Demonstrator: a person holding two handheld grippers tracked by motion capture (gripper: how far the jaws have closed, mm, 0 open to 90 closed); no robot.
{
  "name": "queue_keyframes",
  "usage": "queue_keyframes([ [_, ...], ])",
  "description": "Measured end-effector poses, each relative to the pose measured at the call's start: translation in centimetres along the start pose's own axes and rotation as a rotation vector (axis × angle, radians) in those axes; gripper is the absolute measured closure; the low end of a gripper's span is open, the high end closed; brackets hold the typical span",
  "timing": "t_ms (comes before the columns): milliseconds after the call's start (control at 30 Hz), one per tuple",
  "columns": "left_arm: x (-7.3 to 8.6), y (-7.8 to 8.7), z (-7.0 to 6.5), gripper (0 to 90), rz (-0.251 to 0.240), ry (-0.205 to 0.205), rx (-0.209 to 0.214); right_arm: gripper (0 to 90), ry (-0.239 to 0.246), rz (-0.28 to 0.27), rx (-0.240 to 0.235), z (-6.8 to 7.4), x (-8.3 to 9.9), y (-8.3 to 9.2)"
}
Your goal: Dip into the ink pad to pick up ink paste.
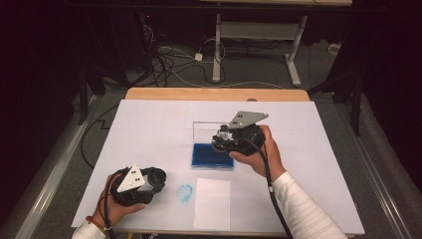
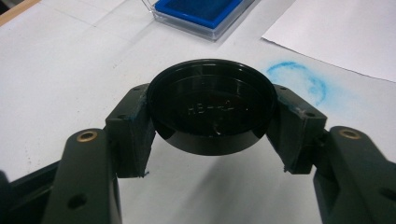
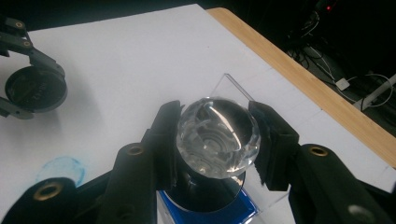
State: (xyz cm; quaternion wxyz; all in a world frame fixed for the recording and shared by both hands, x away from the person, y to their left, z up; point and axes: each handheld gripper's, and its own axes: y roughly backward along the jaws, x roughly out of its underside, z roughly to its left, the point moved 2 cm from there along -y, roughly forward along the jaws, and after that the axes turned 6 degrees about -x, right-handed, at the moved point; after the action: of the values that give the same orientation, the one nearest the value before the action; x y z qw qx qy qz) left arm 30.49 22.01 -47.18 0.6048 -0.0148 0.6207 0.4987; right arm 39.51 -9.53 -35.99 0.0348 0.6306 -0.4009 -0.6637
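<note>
My left gripper (image 1: 155,179) rests near the table's front left, shut on a round black cap (image 2: 210,107) that sits level between its pads, hollow side up. Farther back, my right gripper (image 1: 222,137) hovers over the blue ink pad (image 1: 212,156) and is shut on a stamp with a clear faceted knob (image 3: 217,136) and a dark round body below it. The pad's clear lid (image 1: 206,130) stands upright behind it. A smudged blue ring print (image 1: 185,192) marks the white table cover between the two grippers.
A white sheet of paper (image 1: 212,203) lies near the front edge, right of the ring print. The white cover (image 1: 149,124) spans most of the wooden table (image 1: 214,93). Beyond the table are a dark floor, cables and desk legs.
</note>
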Motion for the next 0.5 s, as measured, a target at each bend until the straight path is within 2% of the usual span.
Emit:
queue_keyframes([
  [500, 0.0, 0.1, 0.0, 36.3, -0.004, -0.001, 0.001, 57.1, -0.008, 0.034, -0.032, 0.7, 0.5, -4.0],
])
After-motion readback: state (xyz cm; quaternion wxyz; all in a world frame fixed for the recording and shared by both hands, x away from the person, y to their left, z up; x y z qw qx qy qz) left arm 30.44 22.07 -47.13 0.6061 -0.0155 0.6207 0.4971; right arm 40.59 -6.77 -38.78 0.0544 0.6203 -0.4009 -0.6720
